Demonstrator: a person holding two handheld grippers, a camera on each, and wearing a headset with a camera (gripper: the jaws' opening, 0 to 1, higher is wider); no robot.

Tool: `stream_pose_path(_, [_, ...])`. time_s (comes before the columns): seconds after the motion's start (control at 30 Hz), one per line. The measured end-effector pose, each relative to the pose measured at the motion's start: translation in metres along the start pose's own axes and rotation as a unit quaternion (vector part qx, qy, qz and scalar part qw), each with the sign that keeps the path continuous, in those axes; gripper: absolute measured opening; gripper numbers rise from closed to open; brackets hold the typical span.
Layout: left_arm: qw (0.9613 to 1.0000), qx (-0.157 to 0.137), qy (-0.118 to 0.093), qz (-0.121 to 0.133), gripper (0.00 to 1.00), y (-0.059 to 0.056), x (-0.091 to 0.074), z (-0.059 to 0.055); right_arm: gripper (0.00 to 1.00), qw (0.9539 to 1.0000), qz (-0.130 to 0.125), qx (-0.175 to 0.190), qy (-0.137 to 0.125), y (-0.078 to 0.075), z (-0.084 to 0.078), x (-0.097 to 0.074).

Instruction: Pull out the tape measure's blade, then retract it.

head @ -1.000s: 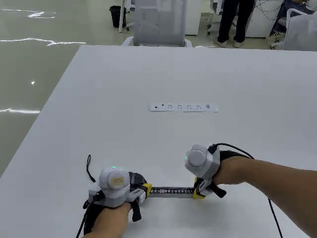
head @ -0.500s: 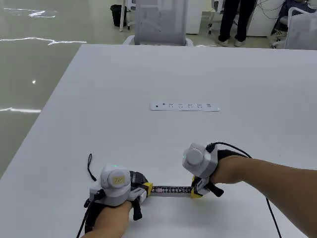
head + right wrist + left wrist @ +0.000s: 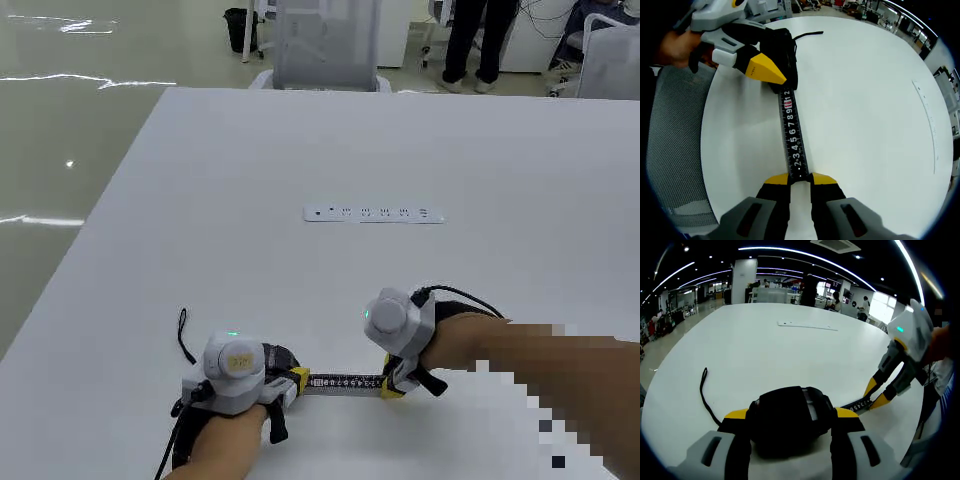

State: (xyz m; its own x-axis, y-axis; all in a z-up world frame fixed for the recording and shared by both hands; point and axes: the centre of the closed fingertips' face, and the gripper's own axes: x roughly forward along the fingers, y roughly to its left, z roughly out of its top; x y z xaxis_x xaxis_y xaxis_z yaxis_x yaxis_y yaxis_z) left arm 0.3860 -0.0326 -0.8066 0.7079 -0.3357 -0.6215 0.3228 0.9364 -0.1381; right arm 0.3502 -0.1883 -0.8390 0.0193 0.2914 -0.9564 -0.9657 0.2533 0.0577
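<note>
Black case (image 3: 782, 55) clamped in left tool (image 3: 790, 414) — right tool (image 3: 800, 177) pinches the numbered blade (image 3: 792, 135).

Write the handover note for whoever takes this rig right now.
Left gripper: shut on the tape measure case, low over the white table.
Right gripper: shut on the blade at its free end. The blade runs straight between the two grippers, with marks to about 12 showing.
Done: blade partly pulled out.
Left: pull further if wanted, then ease the blade back into the case and let go.
</note>
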Motion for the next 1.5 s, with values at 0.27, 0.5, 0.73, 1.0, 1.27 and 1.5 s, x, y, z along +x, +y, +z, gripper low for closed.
stream_pose_path(0.27, [1.0, 0.0, -0.001, -0.001, 0.61, 0.0, 0.0, 0.0, 0.15, 1.0, 0.001, -0.001, -0.002, 0.001, 0.004, 0.001])
stream_pose_path(0.5, [1.0, 0.0, -0.001, -0.001, 0.61, 0.0, 0.0, 0.0, 0.15, 1.0, 0.0, -0.002, -0.004, 0.001, 0.007, 0.002])
stream_pose_path(0.73, [1.0, 0.001, 0.0, -0.002, 0.61, 0.0, 0.0, 0.0, 0.14, 0.9999, -0.001, -0.002, -0.012, 0.003, 0.01, 0.003])
stream_pose_path(1.0, [1.0, 0.002, 0.001, -0.004, 0.61, 0.0, 0.0, 0.0, 0.14, 0.9999, -0.001, -0.004, -0.015, 0.003, 0.014, 0.005])
stream_pose_path(1.27, [1.0, 0.002, 0.0, -0.004, 0.61, 0.0, 0.0, 0.0, 0.14, 0.9995, -0.002, -0.01, -0.029, 0.005, 0.02, 0.006])
stream_pose_path(1.5, [1.0, 0.002, 0.001, -0.005, 0.61, 0.0, 0.0, 0.0, 0.14, 0.9994, -0.003, -0.008, -0.034, 0.006, 0.024, 0.006])
